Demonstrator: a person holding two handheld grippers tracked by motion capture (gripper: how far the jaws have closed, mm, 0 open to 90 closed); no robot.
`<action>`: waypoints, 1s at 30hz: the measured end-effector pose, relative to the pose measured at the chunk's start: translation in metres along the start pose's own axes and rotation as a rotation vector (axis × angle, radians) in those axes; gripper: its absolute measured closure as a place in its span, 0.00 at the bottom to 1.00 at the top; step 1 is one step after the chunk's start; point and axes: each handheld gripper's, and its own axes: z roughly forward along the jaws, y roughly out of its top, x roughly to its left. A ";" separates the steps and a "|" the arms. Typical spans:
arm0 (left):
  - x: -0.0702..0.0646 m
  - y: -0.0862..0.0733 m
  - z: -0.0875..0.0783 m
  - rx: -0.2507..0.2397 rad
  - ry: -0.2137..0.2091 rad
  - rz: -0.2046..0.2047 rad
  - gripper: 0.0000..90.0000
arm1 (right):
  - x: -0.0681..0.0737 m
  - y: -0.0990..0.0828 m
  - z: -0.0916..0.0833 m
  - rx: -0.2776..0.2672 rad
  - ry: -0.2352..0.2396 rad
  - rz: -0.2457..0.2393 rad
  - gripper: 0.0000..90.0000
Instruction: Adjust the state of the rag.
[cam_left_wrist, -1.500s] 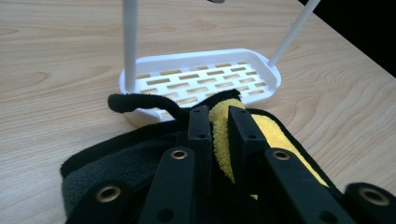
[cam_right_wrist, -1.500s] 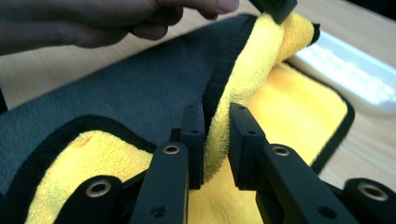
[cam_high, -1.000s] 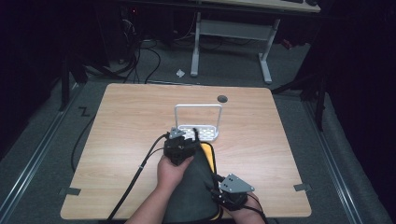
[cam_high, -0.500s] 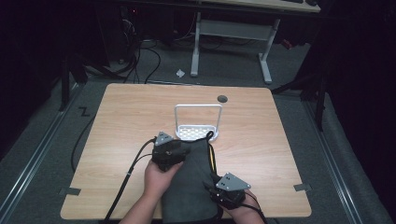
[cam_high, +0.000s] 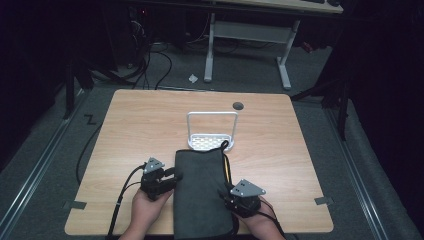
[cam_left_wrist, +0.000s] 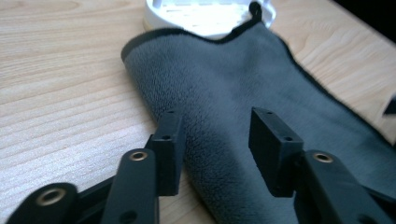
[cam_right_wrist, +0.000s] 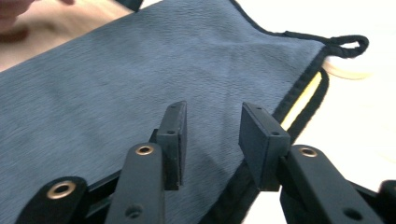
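A dark grey towel lies folded lengthwise on the wooden table, its far end with a black loop resting on the base of a white rack. My left gripper is at the towel's left folded edge. In the left gripper view its jaws have just been closing and straddle that edge of the towel, pads clear of it. My right gripper is at the right edge. Its jaws have also been closing over the towel and its black hem, not pressing.
The rack's hoop stands upright behind the towel. A dark round hole sits in the table's far part. Cables trail from the left gripper off the near left edge. Desk legs and cables occupy the floor beyond the table.
My left gripper has moved from near the rack back to the towel's near left edge. The towel, bunched under the hand before, now lies flat. The right gripper has hardly shifted.
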 end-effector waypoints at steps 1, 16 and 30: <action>0.000 0.000 0.001 0.004 0.002 0.014 0.70 | -0.003 0.001 0.002 0.003 -0.002 0.006 0.74; -0.006 -0.003 0.018 0.077 -0.006 0.069 0.79 | -0.038 0.033 0.072 0.143 -0.068 0.041 0.84; -0.023 -0.010 0.017 0.109 -0.088 0.085 0.77 | -0.043 0.011 0.045 0.128 -0.048 0.051 0.83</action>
